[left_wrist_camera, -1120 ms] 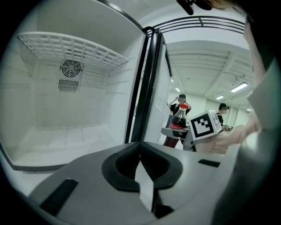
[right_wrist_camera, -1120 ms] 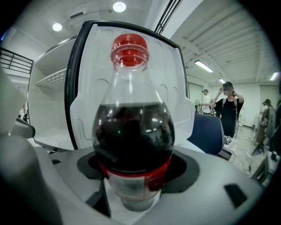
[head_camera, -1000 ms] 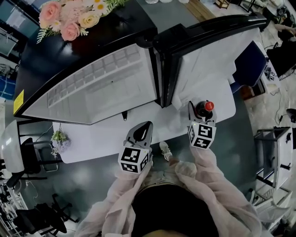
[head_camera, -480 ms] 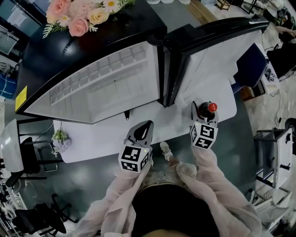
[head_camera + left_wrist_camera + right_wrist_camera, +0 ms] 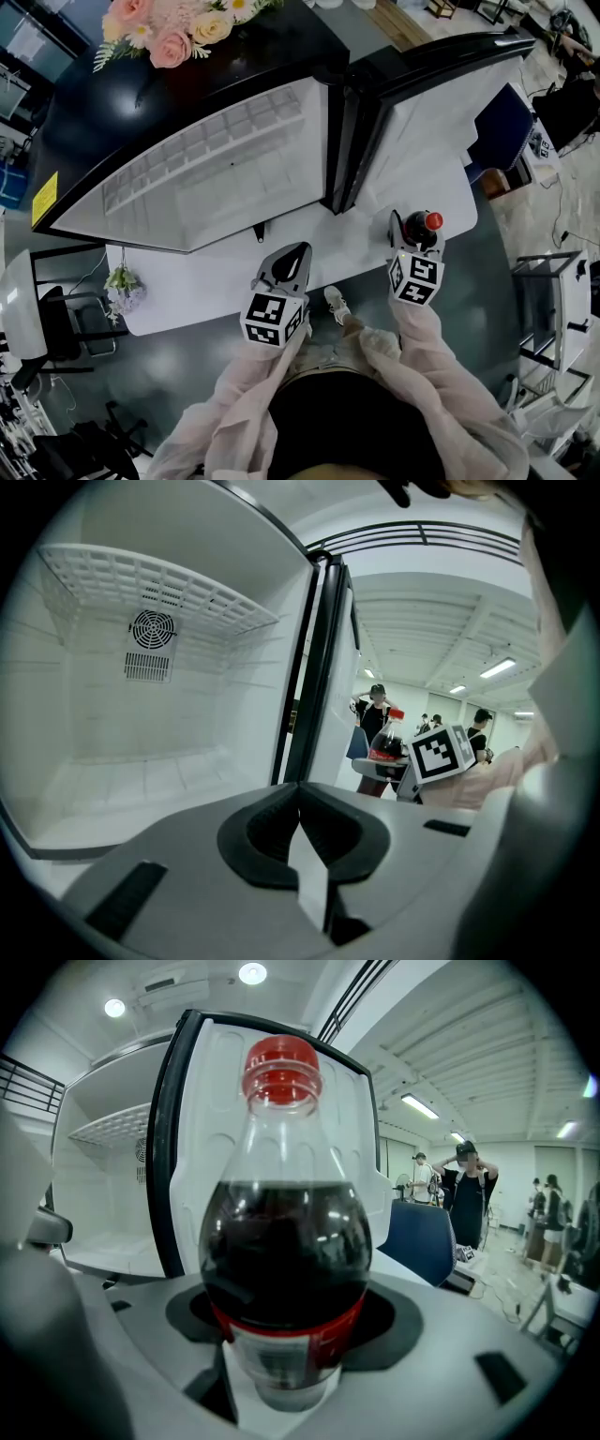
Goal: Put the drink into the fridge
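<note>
Before the open fridge (image 5: pixel 216 178), the task stands at its middle. The door (image 5: pixel 422 122) is already swung wide and the white inside lies bare, with a wire shelf (image 5: pixel 159 583) near the top. The drink (image 5: pixel 419 225), a dark cola bottle with a red cap, is upright in the right gripper (image 5: pixel 412 246), whose jaws clasp the bottle low on its body, at the label. It is still outside the fridge, in front of the inner face of the door and to the right of the opening. The left gripper (image 5: pixel 286 267) is clenched on nothing and points toward the opening.

What is left, by my judgement: carrying the bottle leftward and into the fridge, setting it down, letting go, and perhaps closing the door.

Compared with a second ago, little differs. Both grippers sit in nearly the same spots, the grip on the bottle is unchanged, and only the view has drifted, so the fridge and the flowers (image 5: pixel 178 28) on top of it lie a little further right.
</note>
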The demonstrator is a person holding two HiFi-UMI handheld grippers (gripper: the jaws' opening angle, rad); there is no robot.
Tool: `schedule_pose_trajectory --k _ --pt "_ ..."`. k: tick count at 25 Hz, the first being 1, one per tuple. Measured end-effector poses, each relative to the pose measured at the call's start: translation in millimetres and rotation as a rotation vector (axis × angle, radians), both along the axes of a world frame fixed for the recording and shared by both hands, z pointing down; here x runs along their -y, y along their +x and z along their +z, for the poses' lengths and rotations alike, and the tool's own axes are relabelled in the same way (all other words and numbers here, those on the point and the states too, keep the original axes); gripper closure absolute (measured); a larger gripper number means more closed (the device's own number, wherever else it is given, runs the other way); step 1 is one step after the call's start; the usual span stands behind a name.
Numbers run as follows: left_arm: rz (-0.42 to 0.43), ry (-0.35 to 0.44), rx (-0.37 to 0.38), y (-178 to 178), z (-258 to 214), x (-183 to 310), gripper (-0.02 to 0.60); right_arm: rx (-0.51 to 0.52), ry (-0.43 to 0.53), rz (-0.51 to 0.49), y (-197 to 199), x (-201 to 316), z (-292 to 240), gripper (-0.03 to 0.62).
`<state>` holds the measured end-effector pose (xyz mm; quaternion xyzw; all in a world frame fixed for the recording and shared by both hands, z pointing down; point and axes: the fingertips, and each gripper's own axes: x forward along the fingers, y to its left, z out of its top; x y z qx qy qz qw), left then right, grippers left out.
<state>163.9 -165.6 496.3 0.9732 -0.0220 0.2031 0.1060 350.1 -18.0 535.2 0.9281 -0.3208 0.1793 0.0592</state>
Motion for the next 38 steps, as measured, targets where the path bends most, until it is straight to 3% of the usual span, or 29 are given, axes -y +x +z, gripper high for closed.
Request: schedule_pose_trajectory --k 18,28,38 --pt "0.025 0.006 -0.051 -34.9 -8.1 25.9 0.569 0.006 0.026 0.009 -66.3 3.3 -16.6 0.287" --pt "-0.023 0.001 -0.054 -63.2 -2.5 50.9 0.569 0.018 0.015 -0.090 -112.4 31.7 -14.8 0.287" --pt "-0.122 0.005 -0.047 -96.9 2.1 78.8 0.569 0.024 0.021 -0.272 -144.4 89.4 -23.6 0.287"
